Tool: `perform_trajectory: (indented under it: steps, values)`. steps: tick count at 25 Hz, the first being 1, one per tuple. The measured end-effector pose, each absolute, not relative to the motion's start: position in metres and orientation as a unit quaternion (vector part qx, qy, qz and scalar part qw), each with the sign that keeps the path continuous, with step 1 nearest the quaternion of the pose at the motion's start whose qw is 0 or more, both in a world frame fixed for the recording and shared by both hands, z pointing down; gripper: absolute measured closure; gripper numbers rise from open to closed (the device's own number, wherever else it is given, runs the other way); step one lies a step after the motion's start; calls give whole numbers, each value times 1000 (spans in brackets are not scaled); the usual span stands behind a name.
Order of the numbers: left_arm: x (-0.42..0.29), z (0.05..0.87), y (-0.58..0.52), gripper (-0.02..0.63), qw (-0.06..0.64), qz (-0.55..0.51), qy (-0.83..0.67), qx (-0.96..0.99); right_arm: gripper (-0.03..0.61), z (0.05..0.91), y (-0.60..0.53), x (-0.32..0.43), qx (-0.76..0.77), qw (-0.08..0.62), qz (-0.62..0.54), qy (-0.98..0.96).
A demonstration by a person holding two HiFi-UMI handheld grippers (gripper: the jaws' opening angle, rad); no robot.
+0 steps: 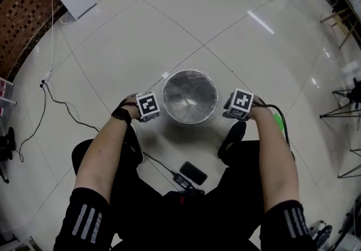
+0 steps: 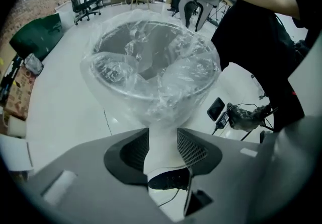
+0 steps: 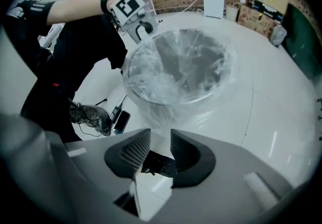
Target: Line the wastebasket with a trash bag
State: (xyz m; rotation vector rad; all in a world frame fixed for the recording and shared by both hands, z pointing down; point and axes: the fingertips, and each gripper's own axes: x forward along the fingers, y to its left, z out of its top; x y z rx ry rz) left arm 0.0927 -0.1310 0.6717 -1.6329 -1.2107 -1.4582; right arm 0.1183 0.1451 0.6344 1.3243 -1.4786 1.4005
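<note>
Gripper views alone show left tool [image 2: 162, 140] and right tool [image 3: 155, 142] open beside bag-lined wastebasket [image 2: 151, 102].

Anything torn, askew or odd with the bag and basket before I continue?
Nothing torn or spilled. The wastebasket stands upright, and the clear trash bag drapes over its rim. Only oddity: the bag bunches in puffy folds inside instead of lying against the walls.

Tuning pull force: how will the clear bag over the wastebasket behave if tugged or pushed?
Likely floppy: the trash bag is thin clear film, crumpled and sagging inside the wastebasket. Probably light and slippery; its glossy folds could slide off the rim. The wastebasket stands free on smooth floor, so a hard tug may shift or tip it.
</note>
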Motion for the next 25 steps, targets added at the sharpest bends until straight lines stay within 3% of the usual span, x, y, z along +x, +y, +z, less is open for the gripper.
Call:
perform_trajectory:
  steps: [4,12,19,25]
  values:
    - [74,639,-136,431,306,-573,-471,-597,402,578,124,138,570,343,474,-577]
    - [132,590,-151,433,313,-499,-435,-681,367,548,8,121,575,361,377,-629]
    - [218,559,-126,483,209,-426,-413,-777,365,578,-28,136,567,391,383,-616]
    - [238,590,-124,512,113,-467,-430,-764,368,543,-17,197,630,301,378,-609]
